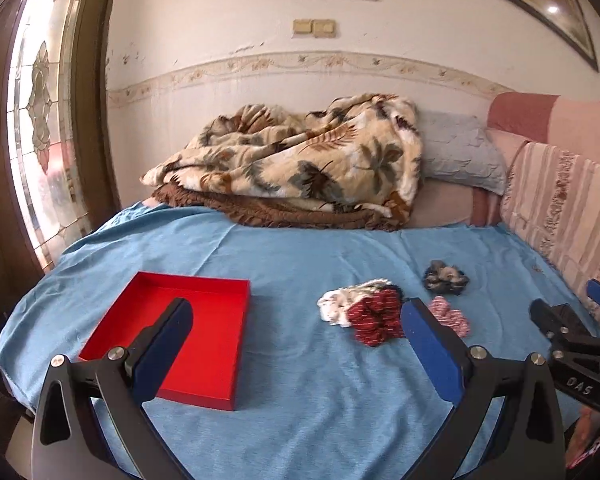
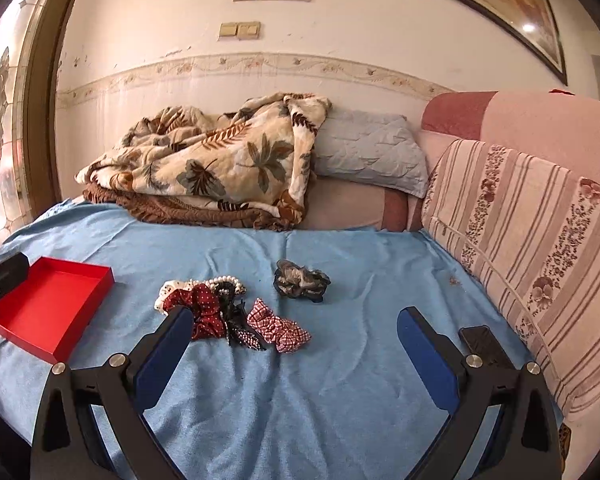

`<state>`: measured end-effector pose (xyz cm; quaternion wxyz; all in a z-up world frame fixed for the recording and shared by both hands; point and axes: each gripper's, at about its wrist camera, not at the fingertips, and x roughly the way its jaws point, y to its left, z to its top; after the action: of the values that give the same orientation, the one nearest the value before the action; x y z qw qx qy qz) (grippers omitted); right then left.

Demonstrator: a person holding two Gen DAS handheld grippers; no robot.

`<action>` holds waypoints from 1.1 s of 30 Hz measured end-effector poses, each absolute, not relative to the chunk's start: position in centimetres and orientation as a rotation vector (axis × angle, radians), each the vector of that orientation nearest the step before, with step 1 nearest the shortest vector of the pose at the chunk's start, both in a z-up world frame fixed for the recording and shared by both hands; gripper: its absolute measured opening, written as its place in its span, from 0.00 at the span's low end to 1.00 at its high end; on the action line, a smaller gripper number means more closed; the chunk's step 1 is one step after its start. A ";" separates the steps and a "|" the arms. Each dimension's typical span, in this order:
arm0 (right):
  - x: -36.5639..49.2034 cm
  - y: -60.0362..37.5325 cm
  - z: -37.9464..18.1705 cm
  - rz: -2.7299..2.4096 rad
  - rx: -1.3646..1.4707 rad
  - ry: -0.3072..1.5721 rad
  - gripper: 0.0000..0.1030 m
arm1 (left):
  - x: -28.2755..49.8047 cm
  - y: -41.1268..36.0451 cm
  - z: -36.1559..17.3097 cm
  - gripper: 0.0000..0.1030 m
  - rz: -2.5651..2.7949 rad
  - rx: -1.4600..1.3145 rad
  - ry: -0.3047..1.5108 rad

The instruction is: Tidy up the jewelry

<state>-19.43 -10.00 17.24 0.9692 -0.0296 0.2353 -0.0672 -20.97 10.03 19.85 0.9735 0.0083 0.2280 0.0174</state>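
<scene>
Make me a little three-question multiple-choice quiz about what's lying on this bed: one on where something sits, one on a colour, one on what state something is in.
1. Where is the dark grey scrunchie?
A. In the tray
B. Alone on the blue sheet, beyond the cluster
C. On the pillow

2. What colour is the tray?
A. Red
B. Green
C. White

3. What is the state of the right tongs?
A. Shut on a scrunchie
B. Open, holding nothing
C. Shut, empty

Answers:
1 B: it sits apart on the blue sheet, farther back than the dotted red scrunchie and checked scrunchie.
2 A: its floor and walls are plainly red.
3 B: both blue pads stand wide apart with only sheet between them; the left tongs are open too.
</scene>
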 end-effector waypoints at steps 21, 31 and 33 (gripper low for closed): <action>-5.6 -14.1 8.2 0.136 0.101 0.760 0.70 | -4.3 7.7 11.4 0.95 -0.179 0.002 0.785; -1.5 -15.0 5.0 0.188 0.192 0.861 0.48 | 1.0 4.1 6.7 0.77 -0.278 -0.031 0.921; -1.4 -14.9 4.7 0.192 0.189 0.870 0.42 | 1.4 3.6 6.0 0.67 -0.296 -0.030 0.946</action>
<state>-1.41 -14.92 4.68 0.8980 0.0914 0.4202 0.0925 1.42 3.62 6.03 0.8795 -0.0146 0.4540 -0.1421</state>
